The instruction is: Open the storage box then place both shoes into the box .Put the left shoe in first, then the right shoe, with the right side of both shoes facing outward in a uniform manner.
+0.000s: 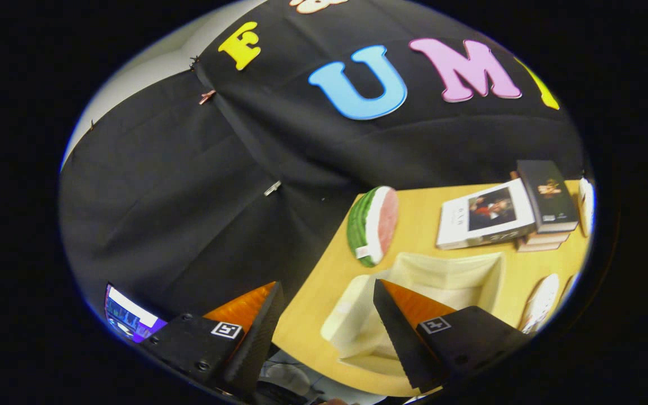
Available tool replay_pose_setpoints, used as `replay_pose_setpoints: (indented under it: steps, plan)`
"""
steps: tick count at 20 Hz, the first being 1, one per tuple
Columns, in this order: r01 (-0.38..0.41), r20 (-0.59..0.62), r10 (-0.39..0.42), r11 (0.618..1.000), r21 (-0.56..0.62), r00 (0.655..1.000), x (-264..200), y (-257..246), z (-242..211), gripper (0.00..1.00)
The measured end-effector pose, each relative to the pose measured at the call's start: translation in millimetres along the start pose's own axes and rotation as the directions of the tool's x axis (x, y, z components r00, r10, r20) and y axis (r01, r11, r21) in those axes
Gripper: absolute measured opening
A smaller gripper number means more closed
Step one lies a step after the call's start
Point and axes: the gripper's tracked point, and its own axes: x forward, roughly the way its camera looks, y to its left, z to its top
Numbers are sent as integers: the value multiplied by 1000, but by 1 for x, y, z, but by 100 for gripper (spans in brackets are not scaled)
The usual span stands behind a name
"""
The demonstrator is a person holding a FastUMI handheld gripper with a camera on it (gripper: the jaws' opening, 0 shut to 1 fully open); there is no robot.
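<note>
Gripper (324,315) hung tilted over the near edge of the wooden table (414,230), its fingers (262,332) spread wide apart and pinching nothing at all. One finger sat out past the table's corner, over the dark booth wall; the other finger lay across the storage box (459,275), covering part of its near side. The whole view was rolled, so the table ran up at a slant.

And the storage box, pale cream with soft-looking walls, was on the table just ahead of the fingers, its top open and its hollow inside on show. Nothing could be made out in the part of the interior that showed. A flap or lid panel (352,315) of the same pale stuff lay spread toward the table's near edge.

Just beyond the box, near the table's corner, stood a watermelon slice (373,225), green striped rind on one side, pink flesh on the other. Farther back from the box lay a stack of books (504,216), a pale-covered one and a dark one on top. Beside the box, on the side away from the watermelon, something white and rounded (540,301) poked in; I could not tell what it was. Near the first finger, off the table, a lit screen (130,318) glowed.
</note>
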Motion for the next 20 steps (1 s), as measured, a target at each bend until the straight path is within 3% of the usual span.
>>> replay_pose_setpoints:
  steps: [3,6,14,20]
  plan:
    - [151,68,-141,974,-168,988,-48,-79,10,98]
    - [277,44,-275,926,-257,960,-79,-162,-13,98]
    - [438,-149,-462,883,-169,874,-129,-324,-115,98]
    - [450,-325,-501,865,-221,802,-137,-388,-194,98]
